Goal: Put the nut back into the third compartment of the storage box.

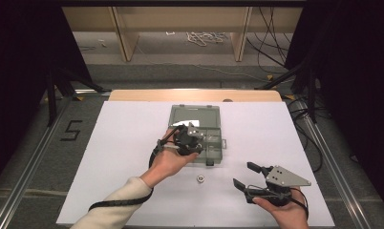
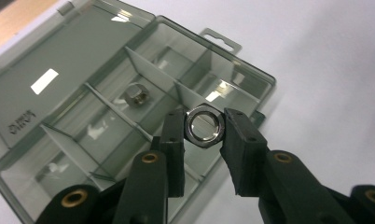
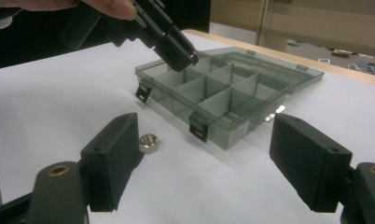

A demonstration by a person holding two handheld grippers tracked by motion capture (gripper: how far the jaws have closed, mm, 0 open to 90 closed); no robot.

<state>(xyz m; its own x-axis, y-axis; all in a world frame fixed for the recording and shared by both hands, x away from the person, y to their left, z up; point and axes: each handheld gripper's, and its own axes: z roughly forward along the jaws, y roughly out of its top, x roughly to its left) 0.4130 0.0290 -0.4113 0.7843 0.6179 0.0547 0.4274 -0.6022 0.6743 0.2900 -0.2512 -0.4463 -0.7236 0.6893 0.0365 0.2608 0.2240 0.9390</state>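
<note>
At frame centre, our left gripper [image 2: 204,128] clenches a shiny steel hex nut [image 2: 204,126]; our right gripper [image 3: 204,163] gapes.

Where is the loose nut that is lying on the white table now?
The loose nut lies on the white table in the high view, just in front of the open organizer box, between the two hands and left of the open right claw.

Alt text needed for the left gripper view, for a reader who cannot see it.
The left hand-held gripper pinches a shiny silver hex nut between its two black jaws, above an open smoky-grey translucent plastic compartment box on a white table. A second silver hex nut lies in one compartment farther back.
</note>
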